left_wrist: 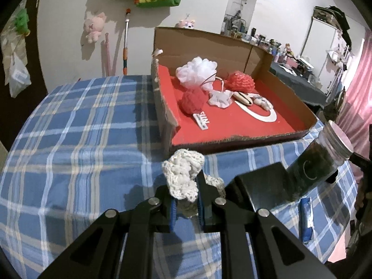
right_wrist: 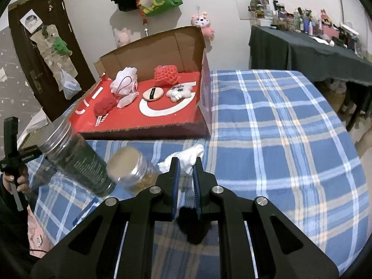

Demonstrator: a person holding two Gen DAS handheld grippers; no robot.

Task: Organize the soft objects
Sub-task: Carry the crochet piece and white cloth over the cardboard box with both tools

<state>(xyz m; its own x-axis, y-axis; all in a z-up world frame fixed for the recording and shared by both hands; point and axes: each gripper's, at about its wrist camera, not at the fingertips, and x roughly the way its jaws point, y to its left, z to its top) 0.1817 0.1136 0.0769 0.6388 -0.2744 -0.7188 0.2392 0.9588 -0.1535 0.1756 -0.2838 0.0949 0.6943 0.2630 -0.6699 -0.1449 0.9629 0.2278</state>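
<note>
My left gripper (left_wrist: 187, 183) is shut on a cream crocheted cloth (left_wrist: 183, 174), held just above the checked tablecloth in front of the cardboard box (left_wrist: 232, 139). My right gripper (right_wrist: 186, 165) is shut on a white soft cloth (right_wrist: 189, 154), also in front of the box (right_wrist: 148, 130). The box has a red floor and holds a white mesh pouf (left_wrist: 197, 71), a red mesh pouf (left_wrist: 240, 81), a red knitted ball (left_wrist: 193, 101), a small white fabric piece (left_wrist: 219, 97), a powder puff (right_wrist: 152, 94) and a small plush (right_wrist: 177, 91).
A dark jar with a metal lid (left_wrist: 325, 160) lies tilted right of my left gripper; it also shows in the right wrist view (right_wrist: 74, 155). A clear jar with a gold lid (right_wrist: 132, 169) lies beside it. A blue packet (left_wrist: 305, 218) lies on the tablecloth (left_wrist: 69, 139).
</note>
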